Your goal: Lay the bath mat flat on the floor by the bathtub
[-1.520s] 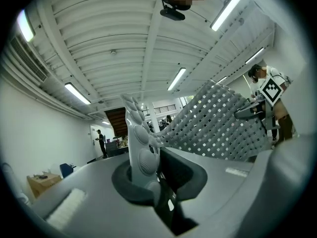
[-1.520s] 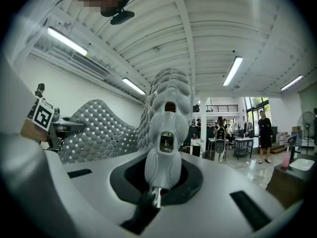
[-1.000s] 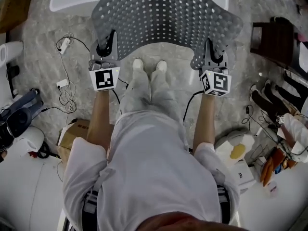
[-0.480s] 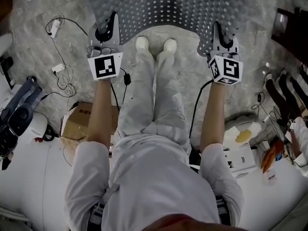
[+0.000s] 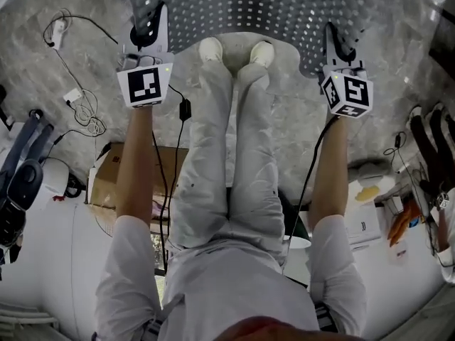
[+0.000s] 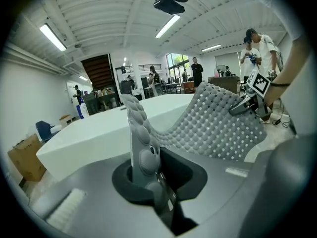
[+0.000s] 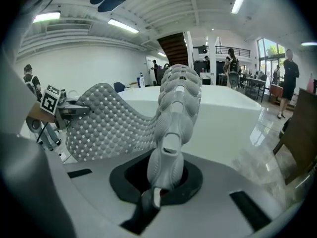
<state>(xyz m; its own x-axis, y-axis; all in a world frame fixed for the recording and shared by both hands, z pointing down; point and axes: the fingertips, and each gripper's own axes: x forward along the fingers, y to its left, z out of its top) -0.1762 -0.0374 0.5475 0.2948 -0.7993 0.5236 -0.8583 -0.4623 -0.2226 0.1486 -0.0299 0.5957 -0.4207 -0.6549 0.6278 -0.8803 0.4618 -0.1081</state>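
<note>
Left gripper [image 5: 146, 28] and right gripper [image 5: 340, 47] each pinch a bath mat [image 5: 249, 6] corner | floor [image 5: 284, 119] by bathtub [image 6: 89, 133] ahead | mat sags between, seemingly unlaid | step: positioning; next we lower evenly, then release

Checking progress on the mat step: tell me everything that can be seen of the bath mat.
The bath mat is a grey, rubbery-looking sheet covered in rows of small holes and rounded bumps. It is not yet flat. The left gripper and the right gripper are each shut on a near corner, and the mat sags in a curve between them, ahead of the person's shoes and in front of the white bathtub. Its far edge is cut off in the head view.
</note>
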